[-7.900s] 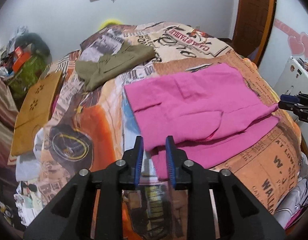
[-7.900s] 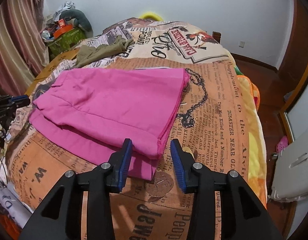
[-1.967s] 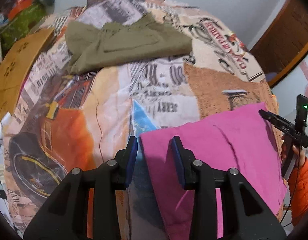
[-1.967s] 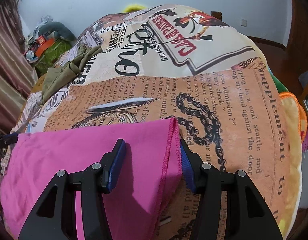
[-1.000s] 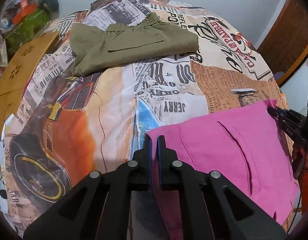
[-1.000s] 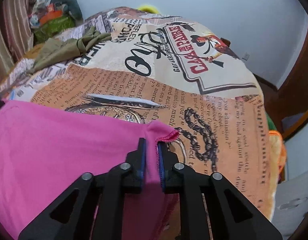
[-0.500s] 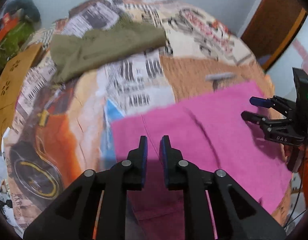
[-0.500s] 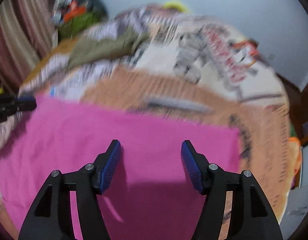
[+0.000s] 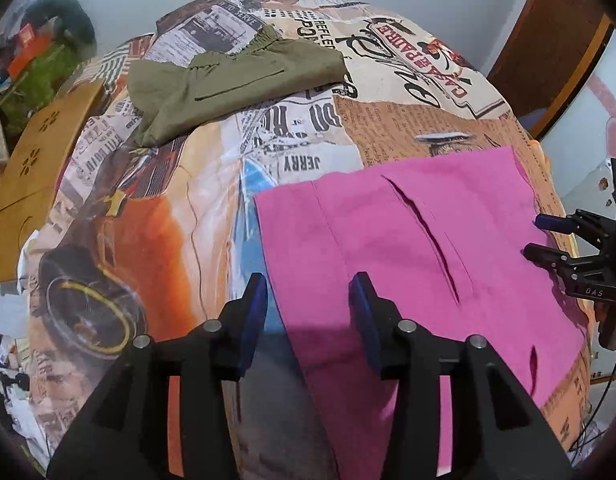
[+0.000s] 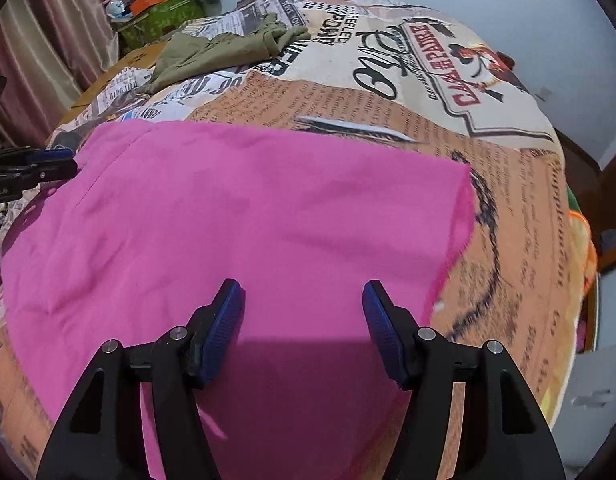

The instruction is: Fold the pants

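The pink pants [image 9: 408, 240] lie spread flat on the printed bedspread [image 9: 156, 216], also seen in the right wrist view [image 10: 248, 216]. My left gripper [image 9: 308, 316] is open and empty, hovering over the pants' left edge. My right gripper [image 10: 302, 324] is open and empty above the pants near their right end. The right gripper also shows at the right edge of the left wrist view [image 9: 548, 236], and the left gripper at the left edge of the right wrist view [image 10: 60, 162].
Olive green pants [image 9: 228, 84] lie folded at the far side of the bed. A wooden board [image 9: 32, 168] and cluttered items [image 9: 40, 64] sit to the left. A wooden door [image 9: 548, 48] stands at the right.
Both grippers were shut on the pants' far corners a second ago. They have let go, opened wide and drawn back, and the pants now lie flat.
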Demonstrator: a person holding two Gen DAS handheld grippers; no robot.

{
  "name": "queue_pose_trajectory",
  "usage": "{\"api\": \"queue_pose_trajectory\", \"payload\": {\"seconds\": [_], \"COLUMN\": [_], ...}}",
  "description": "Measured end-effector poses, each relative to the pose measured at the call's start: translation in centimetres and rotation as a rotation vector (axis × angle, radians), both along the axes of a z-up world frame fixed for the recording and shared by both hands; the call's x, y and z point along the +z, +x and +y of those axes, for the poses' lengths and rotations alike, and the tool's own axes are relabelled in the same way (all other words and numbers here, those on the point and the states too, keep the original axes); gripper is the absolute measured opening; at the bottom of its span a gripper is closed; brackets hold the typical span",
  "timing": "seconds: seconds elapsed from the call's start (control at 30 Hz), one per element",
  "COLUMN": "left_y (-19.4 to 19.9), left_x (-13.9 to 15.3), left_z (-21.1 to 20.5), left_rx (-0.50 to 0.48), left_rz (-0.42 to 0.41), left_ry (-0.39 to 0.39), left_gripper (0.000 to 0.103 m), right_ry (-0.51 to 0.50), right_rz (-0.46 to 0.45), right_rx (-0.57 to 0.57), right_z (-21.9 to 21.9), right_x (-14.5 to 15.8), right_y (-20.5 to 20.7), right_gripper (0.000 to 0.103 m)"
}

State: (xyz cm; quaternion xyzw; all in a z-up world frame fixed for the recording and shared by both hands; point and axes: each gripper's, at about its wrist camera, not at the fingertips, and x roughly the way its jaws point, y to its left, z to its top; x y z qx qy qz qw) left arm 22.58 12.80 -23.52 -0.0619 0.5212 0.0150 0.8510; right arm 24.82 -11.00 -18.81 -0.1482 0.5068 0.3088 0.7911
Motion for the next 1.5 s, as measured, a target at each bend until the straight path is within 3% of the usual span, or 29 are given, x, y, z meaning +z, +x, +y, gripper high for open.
{"api": "queue_pose_trajectory", "payload": {"seconds": [0.2,0.47,0.53,0.73,0.97,1.13,1.27,1.5], "left_y": [-2.2,-6.1,-7.2,-9.5,-11.1,-11.7,-11.6,-10.2], "left_x": [2.3,6.1,6.7,6.3,2.9,0.9,0.4,-0.3], "left_z": [-0.1,-1.1,-1.4,-2.4,-3.7,-4.1,-4.9,-4.5], "left_rx": [0.02,0.051,0.059,0.077,0.081,0.106,0.107,0.151], "left_rz": [-0.034,-0.137,-0.163,-0.164,-0.065,-0.007,-0.01,-0.012], "left_ry": [0.026,0.041,0.023,-0.064,-0.164,-0.258,-0.277,-0.39], "left_gripper": [0.045,0.071,0.079,0.081,0.081,0.081,0.081,0.091], "right_ry": [-0.014,0.08,0.112,0.184,0.231,0.201,0.17,0.152], "right_rz": [-0.068,-0.18,-0.202,-0.241,-0.2,-0.151,-0.136,-0.073], "right_rx": [0.013,-0.003,-0.007,-0.03,-0.075,-0.093,-0.1,-0.092], "right_z": [-0.6,-0.6,-0.5,-0.2,0.0,0.1,0.0,-0.1], "right_x": [2.5,7.3,8.2,9.3,7.8,5.4,3.9,1.6], "right_y": [-2.5,-5.2,-6.0,-8.3,-10.2,-10.6,-10.6,-10.5], "right_gripper": [0.059,0.059,0.059,0.062,0.062,0.062,0.062,0.062]}}
